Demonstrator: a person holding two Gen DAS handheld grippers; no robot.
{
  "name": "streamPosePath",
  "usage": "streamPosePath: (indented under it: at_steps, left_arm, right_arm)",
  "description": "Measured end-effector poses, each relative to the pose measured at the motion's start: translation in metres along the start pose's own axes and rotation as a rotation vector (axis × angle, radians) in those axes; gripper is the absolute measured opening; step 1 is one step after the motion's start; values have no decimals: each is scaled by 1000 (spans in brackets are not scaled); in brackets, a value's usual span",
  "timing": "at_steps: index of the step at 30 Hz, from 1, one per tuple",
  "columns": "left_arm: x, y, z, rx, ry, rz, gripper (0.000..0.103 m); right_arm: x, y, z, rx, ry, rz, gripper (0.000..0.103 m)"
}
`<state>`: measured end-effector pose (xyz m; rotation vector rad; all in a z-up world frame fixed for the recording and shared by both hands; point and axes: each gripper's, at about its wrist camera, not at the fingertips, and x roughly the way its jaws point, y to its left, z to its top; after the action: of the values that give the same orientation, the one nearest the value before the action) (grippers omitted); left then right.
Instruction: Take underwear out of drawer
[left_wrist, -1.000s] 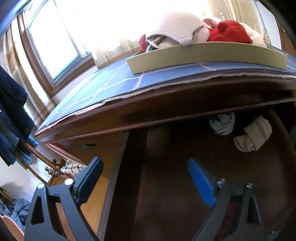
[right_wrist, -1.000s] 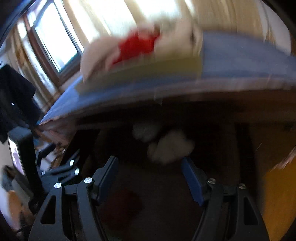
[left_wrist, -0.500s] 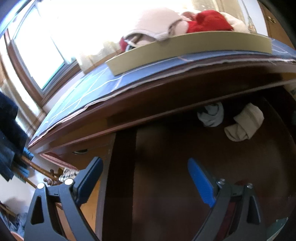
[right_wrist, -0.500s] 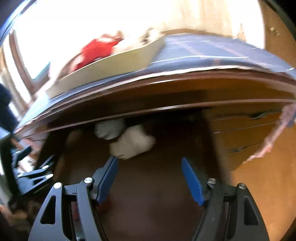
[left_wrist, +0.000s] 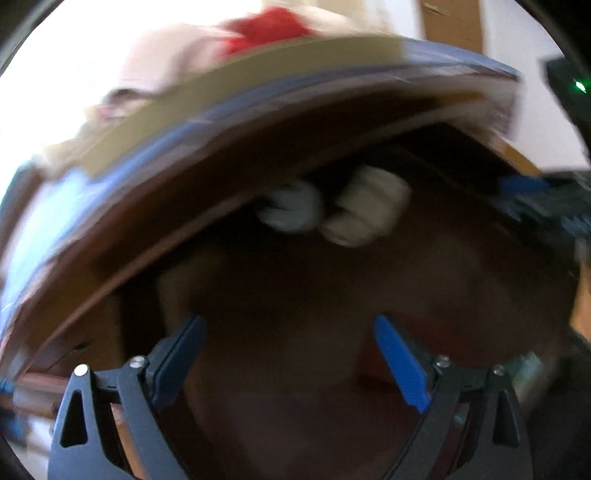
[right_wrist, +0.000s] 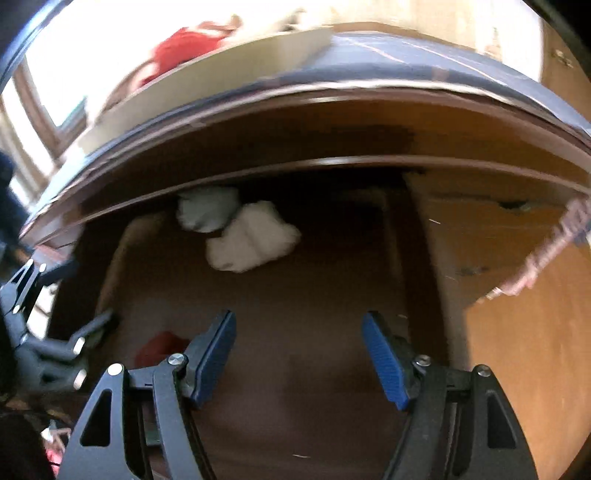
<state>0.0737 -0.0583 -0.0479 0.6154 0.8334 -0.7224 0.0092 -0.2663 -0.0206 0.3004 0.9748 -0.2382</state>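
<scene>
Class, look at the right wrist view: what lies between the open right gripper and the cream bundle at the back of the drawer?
Nothing: only bare dark drawer floor separates the right gripper from the cream bundle.

drawer (right_wrist: 332, 295): dark brown wood, pulled open under the desk edge; its floor lies beneath and ahead of both pairs of jaws.
white bundle (right_wrist: 255, 238): cream, rolled or folded, lying on the drawer floor near the back; ahead of the right jaws and a little left of their gap, well apart from the tips.
grey bundle (right_wrist: 207, 208): pale grey-white, crumpled, touching the white bundle at its far left, partly under the desk edge.
red piece (right_wrist: 160, 347): dark red, flat on the drawer floor, just left of the right gripper's left finger; shape blurred.
</scene>
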Motion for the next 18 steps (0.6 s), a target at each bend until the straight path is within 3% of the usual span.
streamPosePath:
  at_steps: [3, 8, 14, 18]
  left_arm:
    - [8, -14, 4, 89, 54, -22, 93]
    - [24, -16, 14, 72, 160, -176, 93]
    - [25, -23, 13, 120, 219, -292, 92]
    - [33, -24, 20, 148, 277, -324, 94]
  right_arm:
    - [4, -13, -3, 35, 10, -7, 73]
    - [5, -10, -6, 11, 15, 0, 73]
    - [8, -7, -5, 10, 9, 8, 73]
    - [10, -6, -5, 2, 14, 5, 73]
